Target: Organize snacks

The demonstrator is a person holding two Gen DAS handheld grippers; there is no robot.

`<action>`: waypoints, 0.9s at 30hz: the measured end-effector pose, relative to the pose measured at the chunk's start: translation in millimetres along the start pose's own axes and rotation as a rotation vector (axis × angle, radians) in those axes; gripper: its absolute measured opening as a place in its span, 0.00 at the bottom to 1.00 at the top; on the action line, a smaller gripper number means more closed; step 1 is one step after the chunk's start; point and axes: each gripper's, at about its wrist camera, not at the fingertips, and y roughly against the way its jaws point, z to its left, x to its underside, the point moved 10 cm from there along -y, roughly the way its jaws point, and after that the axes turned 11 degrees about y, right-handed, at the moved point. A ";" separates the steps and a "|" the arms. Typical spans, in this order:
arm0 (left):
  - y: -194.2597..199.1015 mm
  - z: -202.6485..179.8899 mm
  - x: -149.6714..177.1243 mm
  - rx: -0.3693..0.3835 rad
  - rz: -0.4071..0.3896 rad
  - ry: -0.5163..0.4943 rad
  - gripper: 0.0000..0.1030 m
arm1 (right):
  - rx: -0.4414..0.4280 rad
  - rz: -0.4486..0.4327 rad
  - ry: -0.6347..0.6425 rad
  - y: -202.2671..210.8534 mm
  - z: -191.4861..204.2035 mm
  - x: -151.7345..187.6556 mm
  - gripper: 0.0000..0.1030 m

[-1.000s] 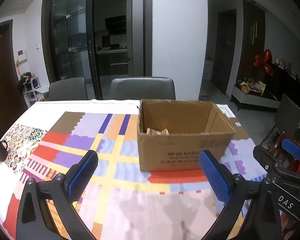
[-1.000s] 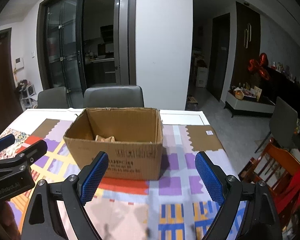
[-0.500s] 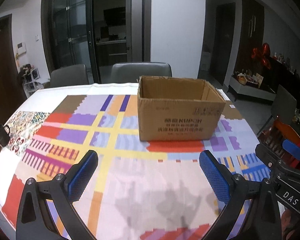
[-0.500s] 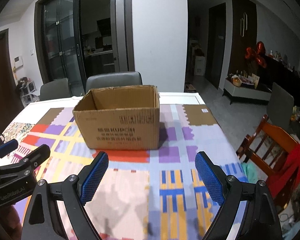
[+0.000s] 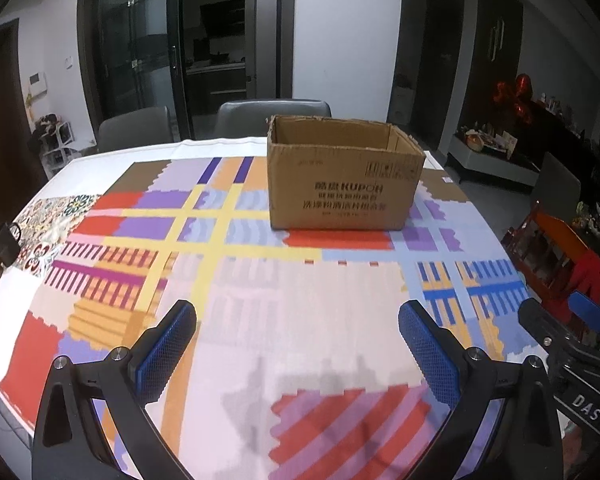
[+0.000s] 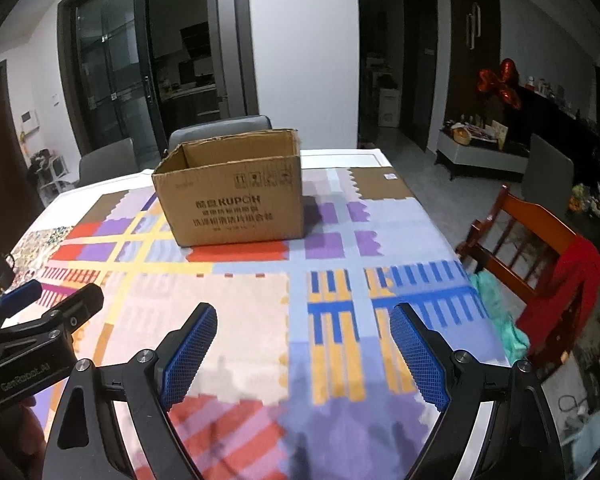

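A brown corrugated cardboard box [image 5: 346, 184] with an open top and printed lettering stands on the far half of the table's patchwork-coloured cloth [image 5: 236, 320]. The left gripper [image 5: 296, 344] and the right gripper [image 6: 302, 344] hover above the near cloth, their blue mesh-textured pads [image 6: 188, 356] spread wide, holding nothing.

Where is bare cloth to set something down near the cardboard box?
Bare cloth runs from the brown cardboard box to both open grippers, left and right. The patterned tablecloth beside the box is bare too. Nowhere crowded.
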 end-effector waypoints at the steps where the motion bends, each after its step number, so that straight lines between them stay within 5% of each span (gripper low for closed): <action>1: 2.0 0.9 3.9 0.003 0.005 0.003 1.00 | -0.001 0.002 -0.003 4.0 -0.5 4.4 0.87; 27: 55.2 13.7 28.0 -0.042 -0.114 0.012 1.00 | 0.043 -0.088 -0.002 53.9 -10.4 23.4 0.87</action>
